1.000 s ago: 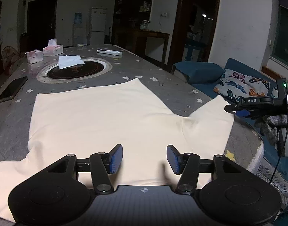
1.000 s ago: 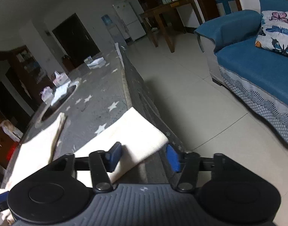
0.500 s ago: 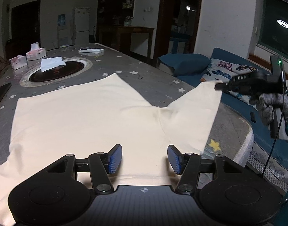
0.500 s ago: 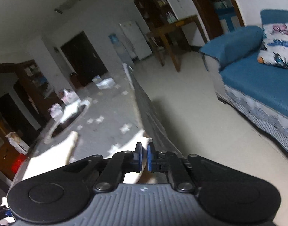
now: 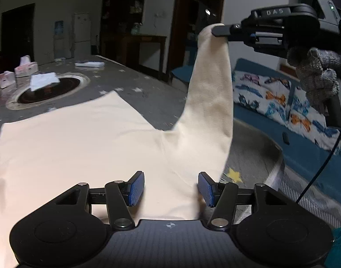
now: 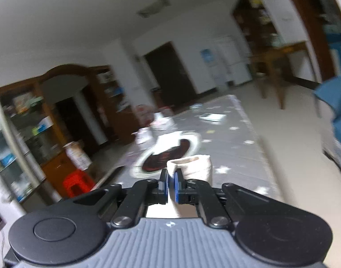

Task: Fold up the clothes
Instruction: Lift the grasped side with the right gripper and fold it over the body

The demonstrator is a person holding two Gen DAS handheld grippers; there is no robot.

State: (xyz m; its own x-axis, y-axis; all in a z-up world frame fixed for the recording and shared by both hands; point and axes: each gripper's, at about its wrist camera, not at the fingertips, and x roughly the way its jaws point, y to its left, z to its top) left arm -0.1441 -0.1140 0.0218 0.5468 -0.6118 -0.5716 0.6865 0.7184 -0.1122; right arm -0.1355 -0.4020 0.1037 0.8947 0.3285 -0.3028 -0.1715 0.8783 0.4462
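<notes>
So cream shirt (image 5: 81, 147) lies flat on the star-print table (image 5: 152, 96), its sleeve (image 5: 211, 93) lifted at 1 o'clock, clamped in my right gripper (image 6: 171, 185). Left gripper (image 5: 171, 186) hovers apart over the shoulder. Sleeve-fold step; next I swing it toward 9 o'clock.

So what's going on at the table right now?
A person is folding a cream shirt spread on the table. The right gripper is shut on the end of one sleeve and holds it up off the table. The left gripper hangs open over the shirt, gripping nothing.
</notes>
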